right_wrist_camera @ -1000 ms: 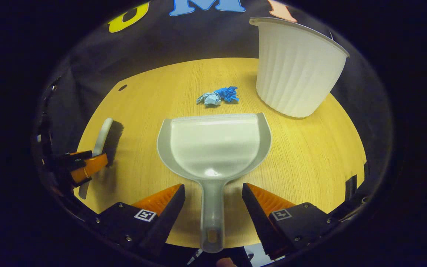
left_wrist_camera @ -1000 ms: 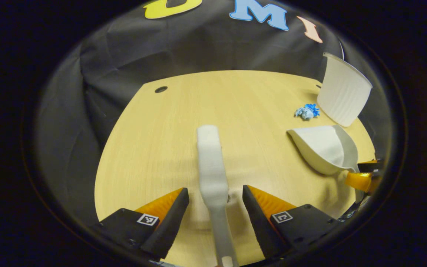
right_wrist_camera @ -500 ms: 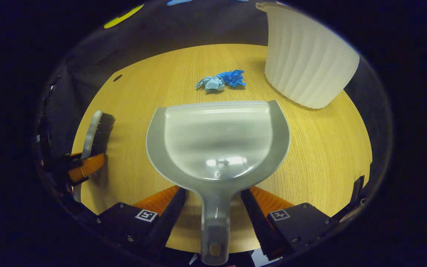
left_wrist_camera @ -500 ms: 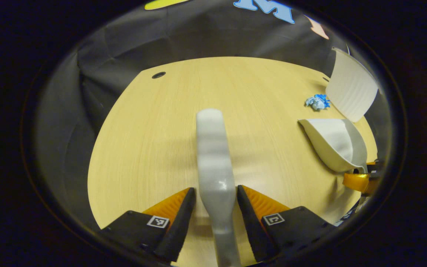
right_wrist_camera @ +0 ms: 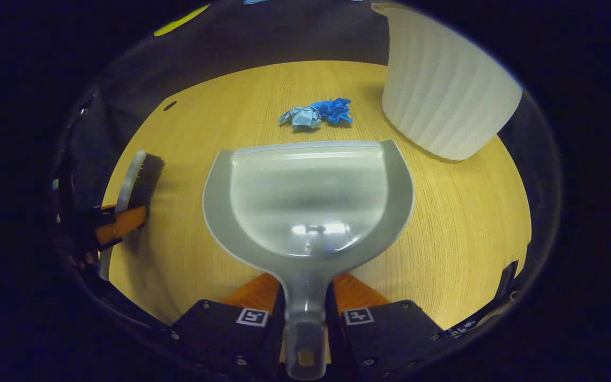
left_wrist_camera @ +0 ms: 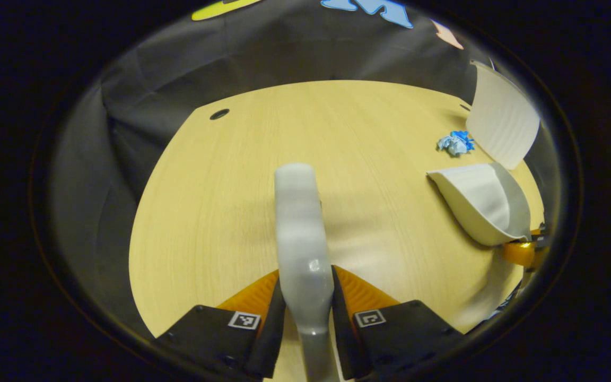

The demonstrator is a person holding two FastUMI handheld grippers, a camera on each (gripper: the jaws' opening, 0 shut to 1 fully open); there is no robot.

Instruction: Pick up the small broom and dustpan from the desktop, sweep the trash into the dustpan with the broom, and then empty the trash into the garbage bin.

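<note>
Now the left gripper [left_wrist_camera: 305, 297] pinches the broom [left_wrist_camera: 299, 223] handle and the right gripper [right_wrist_camera: 305, 297] pinches the dustpan [right_wrist_camera: 308, 199] handle; crumpled blue trash [right_wrist_camera: 316, 114] lies beyond, beside the garbage bin [right_wrist_camera: 443, 90]. Thin handles might twist while sweeping.

1. The broom [left_wrist_camera: 300, 233] hides its bristles under its own back, and its handle end runs off the picture's bottom between the left tongs [left_wrist_camera: 306, 297].
2. The bin [right_wrist_camera: 443, 90] beyond the right tongs [right_wrist_camera: 305, 297] loses its rim at the top edge.
3. The dustpan [right_wrist_camera: 308, 204] covers the desk [right_wrist_camera: 470, 228] beneath it.
</note>
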